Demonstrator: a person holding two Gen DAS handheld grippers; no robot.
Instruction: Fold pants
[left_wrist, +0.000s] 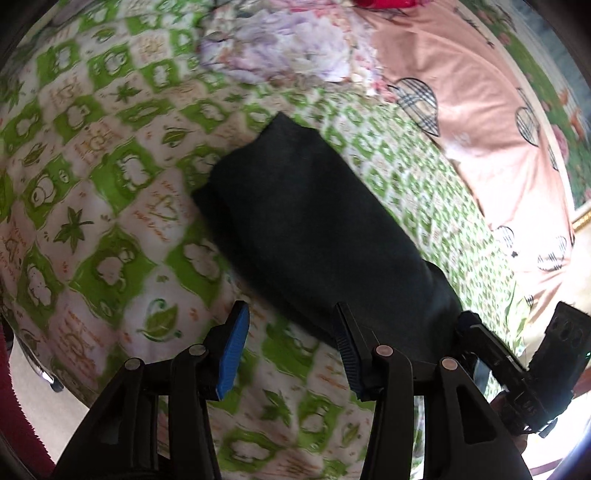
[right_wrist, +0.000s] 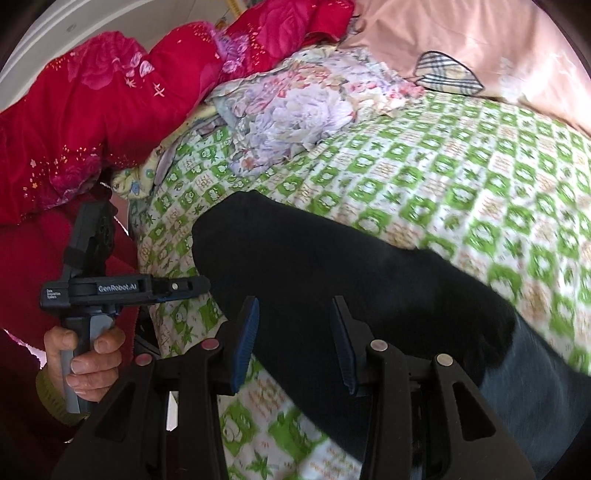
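The black pants (left_wrist: 306, 221) lie folded into a long narrow strip on the green-and-white patterned bed sheet (left_wrist: 110, 206). They also show in the right wrist view (right_wrist: 332, 280). My left gripper (left_wrist: 291, 354) is open and empty, held just above the near end of the strip. My right gripper (right_wrist: 295, 343) is open and empty, over the strip's near part. The right gripper's body shows at the lower right of the left wrist view (left_wrist: 517, 369). The left gripper, held in a hand, shows at the left of the right wrist view (right_wrist: 110, 291).
A floral cloth (right_wrist: 288, 114) lies bunched at the head of the bed. A red quilt (right_wrist: 103, 103) is piled behind it. A pink blanket with plaid hearts (left_wrist: 469, 122) covers the far side. The bed edge drops at the lower left in the left wrist view (left_wrist: 29, 376).
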